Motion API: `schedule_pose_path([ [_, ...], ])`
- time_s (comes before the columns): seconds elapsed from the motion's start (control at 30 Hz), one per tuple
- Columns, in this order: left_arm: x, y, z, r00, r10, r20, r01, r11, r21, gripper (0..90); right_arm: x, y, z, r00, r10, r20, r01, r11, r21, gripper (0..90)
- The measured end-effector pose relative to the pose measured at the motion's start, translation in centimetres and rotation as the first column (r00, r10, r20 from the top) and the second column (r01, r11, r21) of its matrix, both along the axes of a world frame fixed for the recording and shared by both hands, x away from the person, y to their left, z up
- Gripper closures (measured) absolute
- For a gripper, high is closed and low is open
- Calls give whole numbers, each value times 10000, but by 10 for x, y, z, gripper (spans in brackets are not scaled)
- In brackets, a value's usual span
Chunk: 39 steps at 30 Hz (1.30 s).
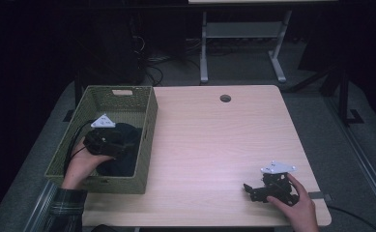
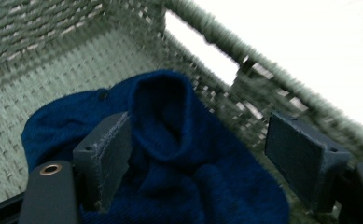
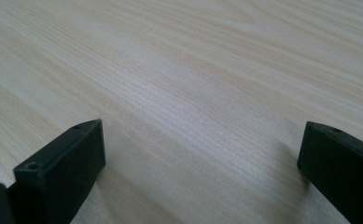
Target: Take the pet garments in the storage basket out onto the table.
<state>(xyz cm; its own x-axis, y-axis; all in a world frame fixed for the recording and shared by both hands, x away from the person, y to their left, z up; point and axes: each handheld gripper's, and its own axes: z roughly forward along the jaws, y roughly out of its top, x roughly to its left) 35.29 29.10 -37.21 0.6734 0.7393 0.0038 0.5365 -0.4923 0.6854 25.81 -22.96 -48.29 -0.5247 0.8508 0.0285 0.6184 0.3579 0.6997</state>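
A green woven basket (image 1: 146, 126) stands at the table's left side and holds a dark blue knitted cloth (image 1: 127, 145). My left gripper (image 1: 109, 140) is down inside the basket, just over the cloth. In the left gripper view the blue cloth (image 2: 170, 154) bulges up between the jaws, which stand wide apart and do not squeeze it; the basket wall (image 2: 39, 74) rises behind. My right gripper (image 1: 249, 189) rests low on the table near the front right corner, open, with bare wood (image 3: 193, 93) between its jaws.
The light wooden table (image 1: 214, 140) has a round cable hole (image 1: 225, 98) near its far edge. Beyond the table stands a white desk frame (image 1: 243, 38) on dark floor. A cable (image 1: 74, 140) trails from the left gripper over the basket's left side.
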Motion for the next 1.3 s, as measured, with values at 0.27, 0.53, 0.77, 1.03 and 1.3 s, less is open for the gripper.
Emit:
schedule_pose_path([
  [0.27, 7, 2, -15, 9982, -173, -576, 200, 9987, 477, 204, 0, 0, 0, 10000, -4, -4, 4, 10000, 2, 4],
  [0.53, 11, -1, -31, 9933, -247, -1132, 362, 9943, 1008, 188, 0, 0, 0, 10000, -1, -1, 1, 10000, 1, 5],
  [0.77, 14, -7, -45, 9845, -196, -1740, 516, 9820, 1817, 161, 0, 0, 0, 10000, 0, 7, 0, 10000, -1, 5],
  [1.03, 17, -12, -53, 9735, 214, -2278, 411, 9631, 2660, 196, 0, 0, 0, 10000, -4, 0, 4, 10000, -1, 5],
  [1.3, 18, -10, -52, 9580, 430, -2835, 307, 9677, 2503, 520, 0, 0, 0, 10000, -3, 4, 3, 10000, 2, 5],
])
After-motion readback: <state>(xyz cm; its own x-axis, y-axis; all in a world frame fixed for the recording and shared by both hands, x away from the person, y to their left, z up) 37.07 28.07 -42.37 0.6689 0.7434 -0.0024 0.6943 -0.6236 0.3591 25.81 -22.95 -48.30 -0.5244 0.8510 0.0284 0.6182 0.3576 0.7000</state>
